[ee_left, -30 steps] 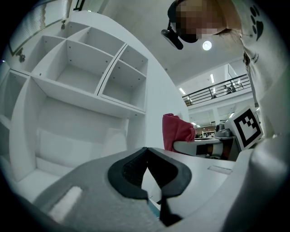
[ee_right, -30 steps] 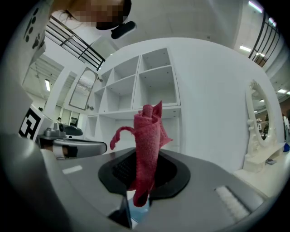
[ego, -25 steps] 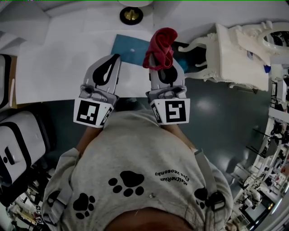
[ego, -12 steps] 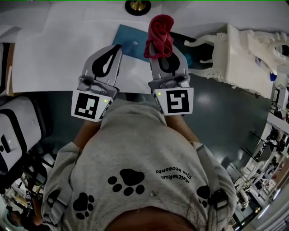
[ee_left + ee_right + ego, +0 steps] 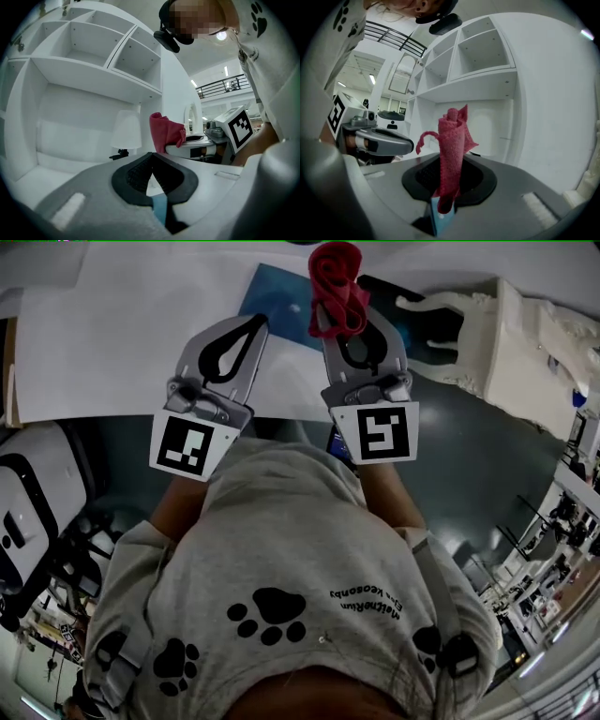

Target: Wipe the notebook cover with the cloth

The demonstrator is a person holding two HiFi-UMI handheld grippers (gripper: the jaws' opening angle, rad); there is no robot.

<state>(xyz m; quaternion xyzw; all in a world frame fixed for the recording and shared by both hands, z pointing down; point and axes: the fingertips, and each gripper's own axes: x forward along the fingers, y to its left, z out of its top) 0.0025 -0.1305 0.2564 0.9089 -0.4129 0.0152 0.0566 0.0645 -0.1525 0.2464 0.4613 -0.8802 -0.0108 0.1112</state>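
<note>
The right tongs (image 5: 444,202) were clamped on the red cloth (image 5: 336,285), bunched upright as a wiping pad, by the blue notebook (image 5: 277,298) lying flat on the white surface (image 5: 112,334); the left tongs (image 5: 246,331), closed and empty, hovered alongside, perhaps to steady it

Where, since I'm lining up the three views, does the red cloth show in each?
Head view: top centre, the cloth sticks out of the right gripper.
Left gripper view: cloth just right of centre, beyond the left gripper.
Right gripper view: cloth at centre, upright, clamped between the jaws.
Shared landmark: the right gripper holding it.
</note>
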